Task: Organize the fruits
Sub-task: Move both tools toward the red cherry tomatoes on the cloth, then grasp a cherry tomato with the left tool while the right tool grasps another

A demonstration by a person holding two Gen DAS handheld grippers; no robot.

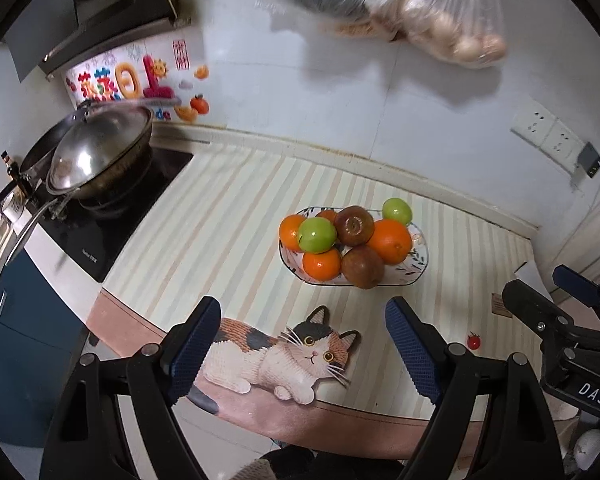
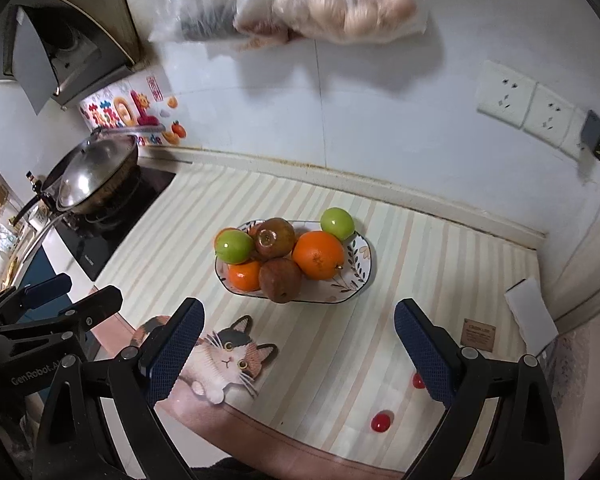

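Observation:
A patterned oval plate (image 1: 419,264) (image 2: 360,268) on the striped counter mat holds oranges (image 1: 390,241) (image 2: 318,255), green apples (image 1: 317,234) (image 2: 233,246) and brown fruits (image 1: 363,267) (image 2: 280,280). One green apple (image 1: 397,211) (image 2: 337,223) sits at the plate's far edge. Cherry tomatoes lie on the mat near the front right: one shows in the left wrist view (image 1: 474,340), two in the right wrist view (image 2: 381,421) (image 2: 417,381). My left gripper (image 1: 302,344) is open and empty, short of the plate. My right gripper (image 2: 298,350) is open and empty, also short of the plate.
A lidded wok (image 1: 100,156) (image 2: 92,174) stands on the black hob at left. Plastic bags (image 1: 440,20) (image 2: 320,4) hang on the wall above. Wall sockets (image 2: 524,104) are at right. A cat picture (image 1: 284,354) (image 2: 224,354) marks the mat's front edge. A white card (image 2: 530,314) lies at right.

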